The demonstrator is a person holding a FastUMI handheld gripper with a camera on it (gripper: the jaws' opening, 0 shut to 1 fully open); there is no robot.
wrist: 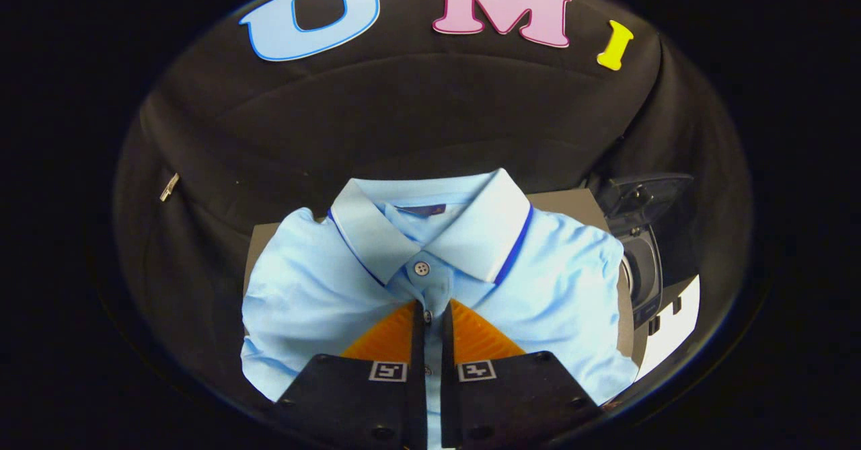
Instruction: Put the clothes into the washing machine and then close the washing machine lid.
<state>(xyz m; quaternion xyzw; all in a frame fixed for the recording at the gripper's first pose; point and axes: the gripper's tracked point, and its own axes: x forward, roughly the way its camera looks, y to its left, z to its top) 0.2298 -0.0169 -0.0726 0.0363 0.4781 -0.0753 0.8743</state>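
Pinching at the button placket, the gripper [430,315] is seen with its fingers drawn narrow, only a thin strip of fabric showing between them; whether both fingers actually press on the cloth cannot be told, though contact looks likely. The shirt [430,282], a pale blue polo, is laid flat and neatly folded, collar [430,225] up and away from the fingers, a button [422,268] just ahead of the fingertips. It is judged light, soft and limp, so sagging and unfolding are expected once it is lifted; nothing fragile is involved. The placket is doubled and stitched, so a firmer bite is offered there than on a single layer, and slipping is judged less likely; a hold nearer the collar would also be workable. The shirt is resting on a brownish board [572,202], whose edges are exposed beyond the shoulders on both sides. The washing machine [642,261] is seen to the right of the shirt, close beside the board edge, with its dark lid [649,194] raised, so the opening is judged free for loading. A white surface [676,325] is visible below the machine. Open room is available above the shirt and toward the booth wall [403,114]; the right-hand path is tighter, and hanging sleeves could be caught on the raised lid.
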